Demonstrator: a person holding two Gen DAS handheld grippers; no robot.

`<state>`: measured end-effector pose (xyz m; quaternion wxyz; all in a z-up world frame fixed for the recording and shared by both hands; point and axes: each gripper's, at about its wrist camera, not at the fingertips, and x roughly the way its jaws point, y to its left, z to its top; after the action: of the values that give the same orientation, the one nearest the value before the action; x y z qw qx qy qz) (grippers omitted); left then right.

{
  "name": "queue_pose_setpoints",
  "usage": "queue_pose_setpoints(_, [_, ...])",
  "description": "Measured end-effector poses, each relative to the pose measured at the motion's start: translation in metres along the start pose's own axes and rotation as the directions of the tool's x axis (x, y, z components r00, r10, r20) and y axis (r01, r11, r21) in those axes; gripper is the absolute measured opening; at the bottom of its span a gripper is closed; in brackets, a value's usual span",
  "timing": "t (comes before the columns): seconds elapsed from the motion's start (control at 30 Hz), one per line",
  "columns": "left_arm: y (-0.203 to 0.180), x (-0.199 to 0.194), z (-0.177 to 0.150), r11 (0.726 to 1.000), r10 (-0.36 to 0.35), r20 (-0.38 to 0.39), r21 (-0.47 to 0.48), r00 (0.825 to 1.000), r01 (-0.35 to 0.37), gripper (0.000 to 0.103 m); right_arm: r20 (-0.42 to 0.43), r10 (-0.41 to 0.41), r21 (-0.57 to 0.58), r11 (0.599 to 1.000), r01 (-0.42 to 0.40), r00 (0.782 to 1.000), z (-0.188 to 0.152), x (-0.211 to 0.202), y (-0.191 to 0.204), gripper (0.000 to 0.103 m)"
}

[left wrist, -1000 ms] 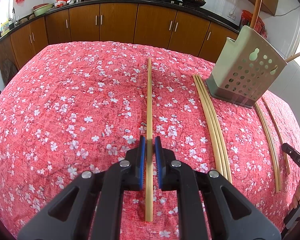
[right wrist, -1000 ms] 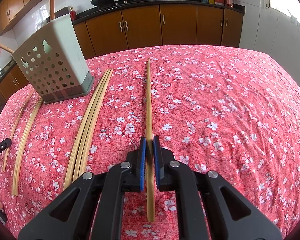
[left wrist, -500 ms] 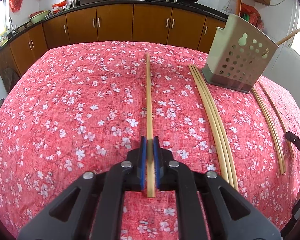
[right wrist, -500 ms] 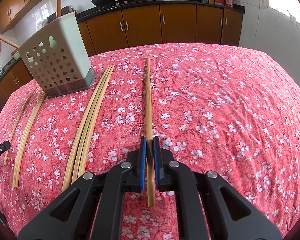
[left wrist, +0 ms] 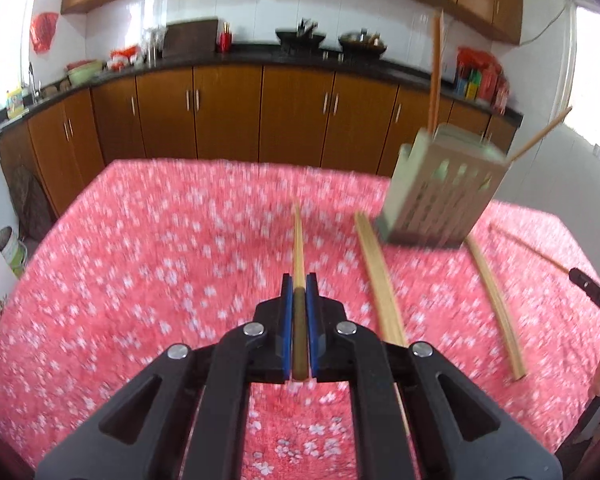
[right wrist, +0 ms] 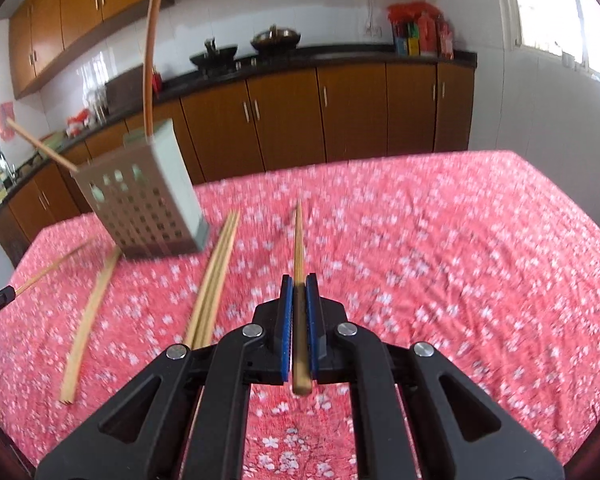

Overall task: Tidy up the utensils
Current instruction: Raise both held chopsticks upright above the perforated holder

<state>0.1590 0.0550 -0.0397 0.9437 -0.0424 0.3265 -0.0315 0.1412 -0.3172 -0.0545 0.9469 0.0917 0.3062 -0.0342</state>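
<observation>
In the left wrist view my left gripper (left wrist: pixel 299 282) is shut on a bamboo chopstick (left wrist: pixel 298 240) that points straight ahead over the red floral tablecloth (left wrist: pixel 160 264). The right wrist view shows my right gripper (right wrist: pixel 299 282) shut on another chopstick (right wrist: pixel 299 236), its tip raised above a faint shadow. A grey perforated utensil holder (left wrist: pixel 440 196) (right wrist: pixel 144 204) stands at the back with sticks poking out of it. A bundle of chopsticks (left wrist: pixel 380 280) (right wrist: pixel 216 276) lies beside it, between the two held sticks.
More chopsticks lie past the holder: a pair (left wrist: pixel 496 304) (right wrist: pixel 88 320) and a single one (left wrist: pixel 528 248) (right wrist: pixel 56 268). The other gripper's black tip shows at each frame's outer edge. Brown kitchen cabinets (left wrist: pixel 228 116) and a counter with woks run behind the table.
Both grippers have closed fully on their chopsticks and risen off the cloth with them. The views have tilted up, showing more of the cabinets and wall.
</observation>
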Motion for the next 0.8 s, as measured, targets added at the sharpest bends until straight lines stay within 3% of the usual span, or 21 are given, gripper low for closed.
queue_pose_setpoints(0.2, [-0.002, -0.036, 0.035, 0.999, -0.022, 0.141, -0.032, 0.990, 0.027, 0.008, 0.111, 0.006, 0.003, 1.000, -0.006, 0.994, 0.024, -0.024, 0.001, 0.008])
queue_pose_setpoints(0.33, [0.000, -0.048, 0.053, 0.998, -0.028, 0.190, -0.047, 0.981, 0.038, 0.008, 0.149, 0.006, -0.006, 1.000, -0.005, 0.989, 0.035, -0.031, 0.003, 0.008])
queue_pose_setpoints(0.53, [-0.003, -0.058, 0.073, 0.999, -0.031, 0.218, -0.034, 0.975, 0.039, 0.007, 0.205, 0.018, -0.015, 1.000, -0.015, 0.979, 0.048, -0.043, 0.007, 0.007])
queue_pose_setpoints(0.8, [-0.019, -0.090, 0.099, 0.996, -0.092, 0.257, 0.043, 0.962, 0.084, 0.007, 0.301, 0.114, -0.027, 0.993, -0.111, 0.947, 0.086, -0.080, 0.020, 0.007])
